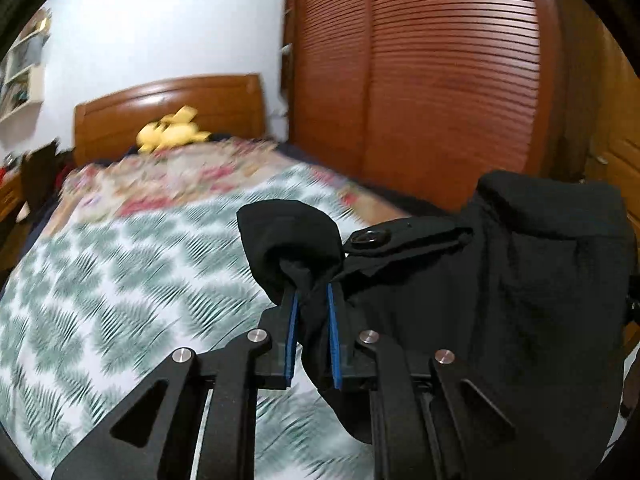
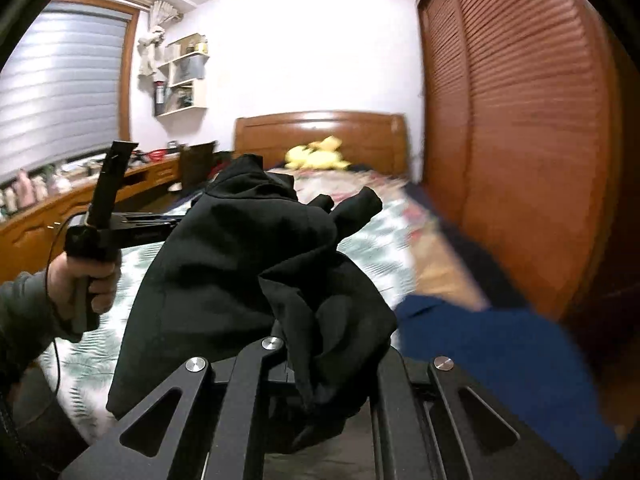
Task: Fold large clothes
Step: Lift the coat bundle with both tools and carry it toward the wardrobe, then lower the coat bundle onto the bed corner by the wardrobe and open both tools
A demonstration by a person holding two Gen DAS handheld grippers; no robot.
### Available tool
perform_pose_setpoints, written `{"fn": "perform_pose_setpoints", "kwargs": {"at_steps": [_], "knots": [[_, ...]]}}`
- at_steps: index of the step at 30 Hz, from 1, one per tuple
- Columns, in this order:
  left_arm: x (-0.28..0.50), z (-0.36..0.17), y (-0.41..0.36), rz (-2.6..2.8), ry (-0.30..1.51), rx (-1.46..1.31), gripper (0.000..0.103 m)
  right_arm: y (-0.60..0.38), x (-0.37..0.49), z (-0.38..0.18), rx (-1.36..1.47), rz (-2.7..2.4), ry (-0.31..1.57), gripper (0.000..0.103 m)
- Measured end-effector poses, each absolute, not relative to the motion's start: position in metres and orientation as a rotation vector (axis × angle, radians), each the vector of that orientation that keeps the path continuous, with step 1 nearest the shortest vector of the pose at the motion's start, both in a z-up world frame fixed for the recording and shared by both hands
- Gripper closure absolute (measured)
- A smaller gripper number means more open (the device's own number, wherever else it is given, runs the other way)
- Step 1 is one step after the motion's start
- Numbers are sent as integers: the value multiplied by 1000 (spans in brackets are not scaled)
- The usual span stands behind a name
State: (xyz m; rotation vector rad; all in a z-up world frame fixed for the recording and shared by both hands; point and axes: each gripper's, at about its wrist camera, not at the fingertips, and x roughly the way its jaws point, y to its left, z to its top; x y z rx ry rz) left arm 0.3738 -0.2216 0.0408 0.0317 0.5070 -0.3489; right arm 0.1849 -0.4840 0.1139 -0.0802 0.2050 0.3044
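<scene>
A large black garment point(image 1: 500, 280) hangs in the air above the bed. My left gripper point(image 1: 312, 300) is shut on a bunched edge of it beside a black button point(image 1: 370, 237); the blue pads show on either side of the cloth. In the right wrist view the same garment point(image 2: 224, 264) drapes between both tools. My right gripper point(image 2: 320, 344) is buried in the cloth, fingertips hidden, and seems shut on a fold. The left tool point(image 2: 100, 236), held by a hand, is at the left.
The bed point(image 1: 120, 280) with a green-and-white leaf sheet and a floral quilt lies below. A yellow plush toy point(image 1: 172, 132) sits by the wooden headboard. A louvred wooden wardrobe point(image 1: 440, 80) stands right. A blue cloth point(image 2: 500, 360) lies at the near right. A desk point(image 2: 60, 208) runs along the left.
</scene>
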Motion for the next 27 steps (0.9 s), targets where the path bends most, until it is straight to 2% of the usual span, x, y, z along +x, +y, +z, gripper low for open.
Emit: {"fn": "perform_pose_setpoints", "kwargs": {"at_steps": [8, 17, 19, 20, 21, 22, 24, 25, 27], "knots": [[393, 68, -358, -549, 478, 33, 89, -592, 149, 136, -77, 63, 236, 95], [398, 46, -447, -595, 536, 146, 87, -665, 131, 97, 61, -47, 371, 93], [397, 42, -452, -591, 538, 186, 86, -670, 132, 88, 76, -55, 407, 89], [394, 41, -451, -591, 535, 202, 84, -672, 131, 87, 80, -68, 422, 81], [389, 41, -450, -593, 528, 209, 80, -674, 129, 88, 84, -94, 426, 70], [384, 42, -448, -600, 519, 212, 76, -668, 128, 92, 84, -122, 420, 65], [374, 43, -441, -617, 492, 221, 52, -673, 121, 103, 92, -174, 386, 43], [368, 45, -437, -627, 480, 227, 47, -668, 118, 111, 84, -191, 369, 39], [360, 46, -433, -649, 465, 237, 25, -656, 110, 122, 50, -201, 337, 36]]}}
